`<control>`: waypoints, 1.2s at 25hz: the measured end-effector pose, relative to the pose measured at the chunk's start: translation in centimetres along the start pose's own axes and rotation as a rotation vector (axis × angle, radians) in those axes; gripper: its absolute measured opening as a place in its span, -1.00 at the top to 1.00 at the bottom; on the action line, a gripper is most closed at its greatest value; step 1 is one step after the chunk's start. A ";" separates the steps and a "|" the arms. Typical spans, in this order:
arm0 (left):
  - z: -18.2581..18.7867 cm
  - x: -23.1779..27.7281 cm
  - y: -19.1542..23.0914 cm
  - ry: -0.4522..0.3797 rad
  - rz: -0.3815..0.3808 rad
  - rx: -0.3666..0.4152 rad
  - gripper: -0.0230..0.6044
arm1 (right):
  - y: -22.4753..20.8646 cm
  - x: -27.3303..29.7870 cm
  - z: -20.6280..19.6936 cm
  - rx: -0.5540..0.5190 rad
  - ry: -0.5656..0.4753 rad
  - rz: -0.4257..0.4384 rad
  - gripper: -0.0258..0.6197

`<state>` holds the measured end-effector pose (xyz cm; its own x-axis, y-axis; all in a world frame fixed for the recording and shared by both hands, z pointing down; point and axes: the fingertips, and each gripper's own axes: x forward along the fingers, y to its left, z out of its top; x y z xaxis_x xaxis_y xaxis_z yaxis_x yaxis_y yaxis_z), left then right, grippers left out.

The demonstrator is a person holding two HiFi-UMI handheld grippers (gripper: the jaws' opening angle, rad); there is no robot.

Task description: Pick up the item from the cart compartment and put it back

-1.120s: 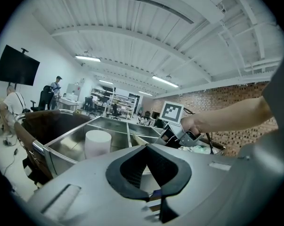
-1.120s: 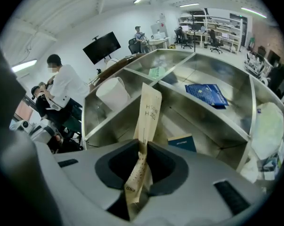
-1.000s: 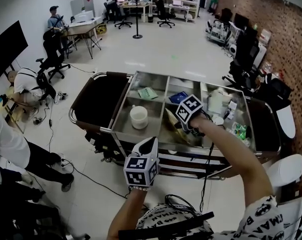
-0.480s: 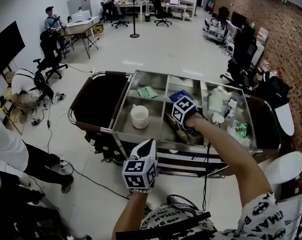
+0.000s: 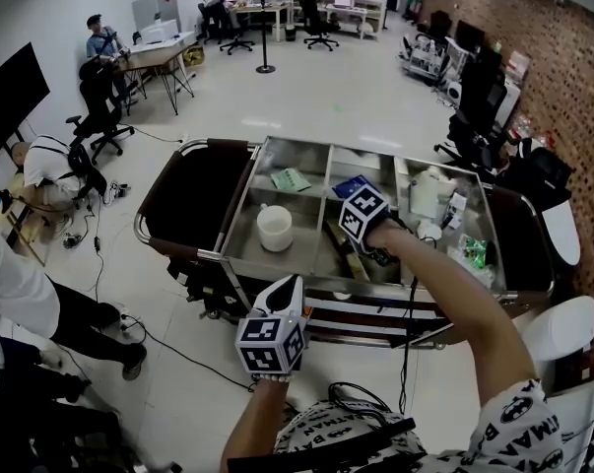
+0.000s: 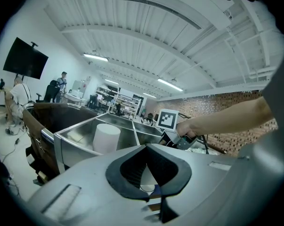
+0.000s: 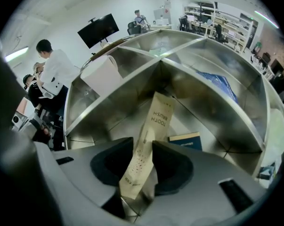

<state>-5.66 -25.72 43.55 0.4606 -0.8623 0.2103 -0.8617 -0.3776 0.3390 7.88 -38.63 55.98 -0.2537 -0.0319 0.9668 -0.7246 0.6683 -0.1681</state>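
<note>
The right tongs (image 7: 142, 161) have sunk into the cart's middle compartment (image 7: 198, 112), opening around the toothbrush box (image 7: 156, 121), which is probably light, stiff card, best pinched mid-length by its flat faces; left tongs (image 6: 149, 171) closed, empty.

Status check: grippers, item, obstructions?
Right gripper opening, toothbrush packet between jaws, in middle compartment. Left gripper shut, empty, outside cart. Dark box lies beside packet.

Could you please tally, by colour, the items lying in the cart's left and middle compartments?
White: 1, the cup
Green: 1, the packet
Blue: 2, the pouch and the box
Beige: 1, the toothbrush pack
Total: 5
</note>
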 end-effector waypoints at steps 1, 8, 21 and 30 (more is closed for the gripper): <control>-0.1 0.1 -0.1 0.002 -0.001 0.001 0.93 | 0.2 -0.5 0.3 -0.007 -0.019 0.008 0.48; -0.6 0.1 -0.2 0.010 0.009 0.007 0.93 | 3.8 -8.4 3.5 -0.045 -0.351 0.158 0.49; -2.3 -1.7 0.3 -0.003 0.061 0.042 0.93 | 12.8 -19.3 -4.9 -0.071 -1.112 0.269 0.91; -5.8 -4.2 -2.2 -0.021 0.048 0.008 0.93 | 16.6 -12.5 -11.3 -0.026 -1.170 0.236 0.91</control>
<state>-4.48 -19.37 47.26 0.4139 -0.8864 0.2072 -0.8847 -0.3380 0.3212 6.26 -18.73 43.26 -0.8185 -0.5551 0.1478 -0.5718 0.7629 -0.3016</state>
